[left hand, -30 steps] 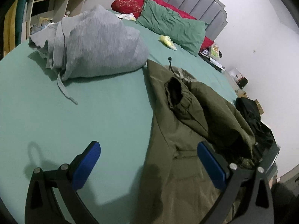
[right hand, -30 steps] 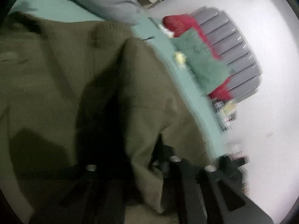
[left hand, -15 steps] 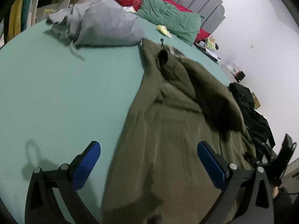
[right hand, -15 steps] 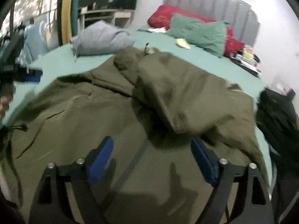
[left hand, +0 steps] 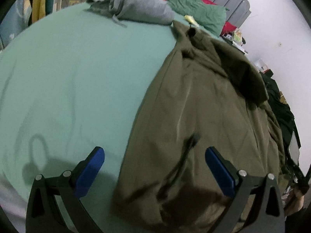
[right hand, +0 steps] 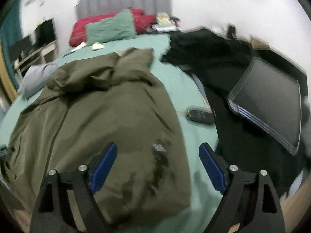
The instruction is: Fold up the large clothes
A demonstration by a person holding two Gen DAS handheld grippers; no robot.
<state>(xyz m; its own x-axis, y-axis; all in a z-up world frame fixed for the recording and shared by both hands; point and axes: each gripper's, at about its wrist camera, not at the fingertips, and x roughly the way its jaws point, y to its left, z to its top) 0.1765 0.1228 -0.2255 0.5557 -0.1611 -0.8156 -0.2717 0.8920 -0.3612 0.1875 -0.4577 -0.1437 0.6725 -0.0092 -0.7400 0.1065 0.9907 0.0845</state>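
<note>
The olive jacket [left hand: 204,104] lies spread on the green bed [left hand: 68,73] — left gripper [left hand: 154,167] and right gripper [right hand: 158,165] both hang over its near hem, jaws spread, pinching nothing.

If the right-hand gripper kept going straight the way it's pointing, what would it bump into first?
Most likely the olive-green jacket spread on the teal bed sheet. The open right gripper points down over the jacket's near right edge, so the sheet beside it is nearly as likely; depth is hard to judge here.
</note>
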